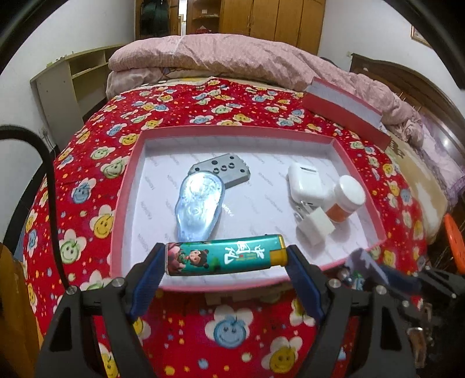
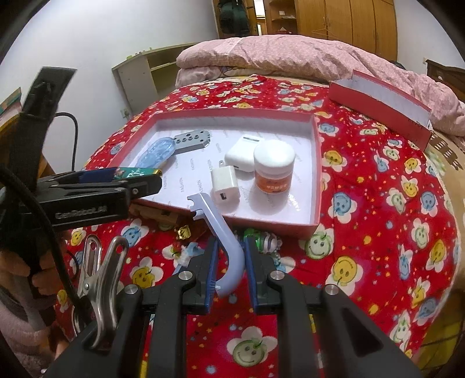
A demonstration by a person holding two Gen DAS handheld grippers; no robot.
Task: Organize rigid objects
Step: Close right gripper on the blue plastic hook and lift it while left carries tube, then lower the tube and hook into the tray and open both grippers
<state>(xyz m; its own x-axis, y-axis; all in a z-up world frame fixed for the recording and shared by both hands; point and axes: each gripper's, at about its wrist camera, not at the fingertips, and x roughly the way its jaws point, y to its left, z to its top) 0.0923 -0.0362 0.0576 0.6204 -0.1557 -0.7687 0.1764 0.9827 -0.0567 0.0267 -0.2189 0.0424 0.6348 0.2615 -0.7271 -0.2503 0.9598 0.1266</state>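
Teal lighter (image 1: 225, 256) w/ cartoon girl print & gold cap is pinched lengthwise by left gripper (image 1: 225, 261), held level over near edge of pink box (image 1: 128, 186). Curved lilac hook (image 2: 223, 241) is clamped upright by right gripper (image 2: 231, 261), just short of box.

White walls (image 1: 72, 26), wooden wardrobe (image 1: 273, 17) behind bed (image 1: 180, 328), red smiley-flower bedspread, pink quilt (image 1: 221, 55), pale open shelf (image 1: 72, 75) at left
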